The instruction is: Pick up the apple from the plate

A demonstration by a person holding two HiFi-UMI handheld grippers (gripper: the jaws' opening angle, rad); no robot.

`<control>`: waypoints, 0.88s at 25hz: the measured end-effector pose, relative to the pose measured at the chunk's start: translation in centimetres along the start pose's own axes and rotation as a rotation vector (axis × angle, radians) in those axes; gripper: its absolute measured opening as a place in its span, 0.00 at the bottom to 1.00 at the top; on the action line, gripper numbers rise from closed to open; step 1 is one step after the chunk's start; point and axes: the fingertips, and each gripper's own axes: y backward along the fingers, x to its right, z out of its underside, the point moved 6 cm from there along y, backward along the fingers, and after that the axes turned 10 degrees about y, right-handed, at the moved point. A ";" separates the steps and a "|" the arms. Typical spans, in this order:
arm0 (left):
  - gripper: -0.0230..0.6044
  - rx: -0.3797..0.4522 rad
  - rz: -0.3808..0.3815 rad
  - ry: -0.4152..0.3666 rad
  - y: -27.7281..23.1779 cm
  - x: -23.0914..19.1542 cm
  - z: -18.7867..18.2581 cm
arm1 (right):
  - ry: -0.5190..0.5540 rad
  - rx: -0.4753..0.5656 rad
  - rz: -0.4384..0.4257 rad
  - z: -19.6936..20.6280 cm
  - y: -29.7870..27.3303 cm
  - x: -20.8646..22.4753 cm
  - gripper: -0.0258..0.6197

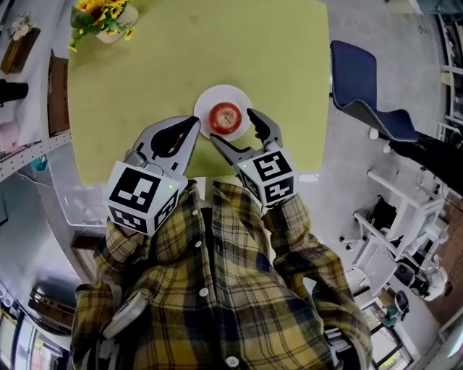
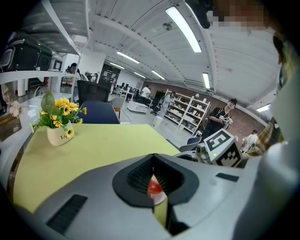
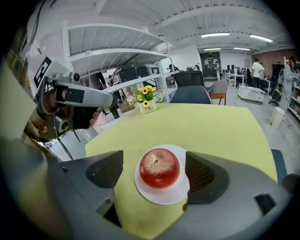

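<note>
Tools come nearest: my left tool (image 1: 192,124), jaws together, hovers just beside the plate (image 1: 217,92). My right tool (image 1: 231,126) has its jaws wide apart, with the red apple (image 1: 225,118) between them, untouched, on that white plate on the yellow-green bench (image 1: 181,58). Flowers (image 1: 101,16) stand at the far corner.

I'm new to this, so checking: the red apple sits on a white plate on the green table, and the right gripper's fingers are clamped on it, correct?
No. The apple does sit on the white plate on the green table, but the right gripper has its fingers wide open, not touching it; the right gripper view shows this.
</note>
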 end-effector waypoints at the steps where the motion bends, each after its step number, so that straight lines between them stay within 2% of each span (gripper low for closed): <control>1: 0.05 -0.004 -0.006 0.004 0.0 -0.2 0.1 | -0.001 -0.007 -0.004 0.2 -0.3 0.1 0.64; 8: 0.05 -0.022 -0.039 0.033 0.2 -1.2 1.4 | 0.006 -0.035 0.001 1.6 -1.6 0.2 0.64; 22: 0.05 -0.077 -0.045 0.084 -1.2 -3.1 4.3 | 0.025 -0.069 -0.015 3.3 -4.8 0.6 0.64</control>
